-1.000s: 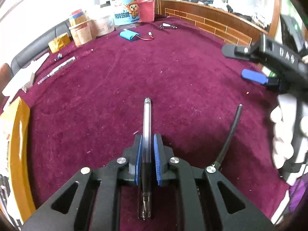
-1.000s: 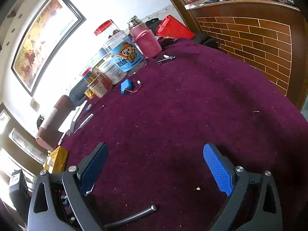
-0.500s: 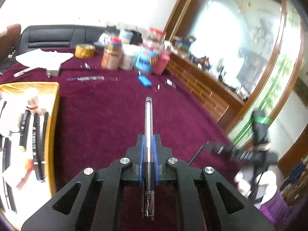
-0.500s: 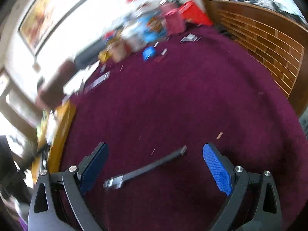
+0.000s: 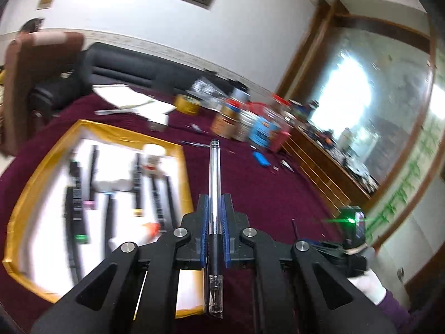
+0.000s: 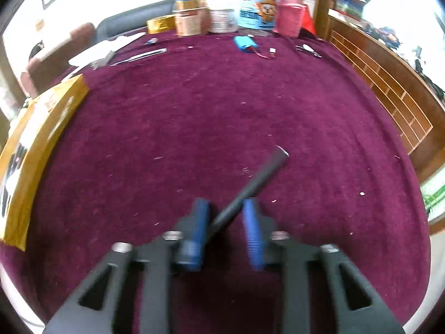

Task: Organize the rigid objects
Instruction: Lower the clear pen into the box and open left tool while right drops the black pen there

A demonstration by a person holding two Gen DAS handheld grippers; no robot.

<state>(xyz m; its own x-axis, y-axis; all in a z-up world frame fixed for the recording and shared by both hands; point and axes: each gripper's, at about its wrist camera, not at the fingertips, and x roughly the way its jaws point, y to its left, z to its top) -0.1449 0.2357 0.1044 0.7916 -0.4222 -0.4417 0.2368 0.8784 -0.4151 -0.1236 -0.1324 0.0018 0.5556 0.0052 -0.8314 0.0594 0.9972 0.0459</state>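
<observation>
My left gripper (image 5: 214, 197) is shut on a clear pen (image 5: 214, 167) with a black grip. It holds the pen lengthwise above the maroon table, pointing away. Just left of it lies a gold-rimmed white tray (image 5: 183, 167) holding several black pens, blurred. In the right wrist view my right gripper (image 6: 225, 206) is closing its jaws on a black pen (image 6: 264, 172). That pen sits slantwise between the blue pads and touches both. The tray (image 6: 41, 117) shows at that view's left edge.
Jars and tins (image 6: 222, 14) stand along the table's far edge, with a yellow tape roll (image 6: 158, 23), a blue battery pack (image 6: 244, 41) and small metal tools (image 6: 308, 50) near them. A wooden rail (image 6: 389, 89) borders the right. A black sofa (image 5: 125, 69) stands behind.
My left gripper swung left and rose with the clear pen, bringing the tray into view. My right gripper moved over the black pen and its wide jaws closed on it.
</observation>
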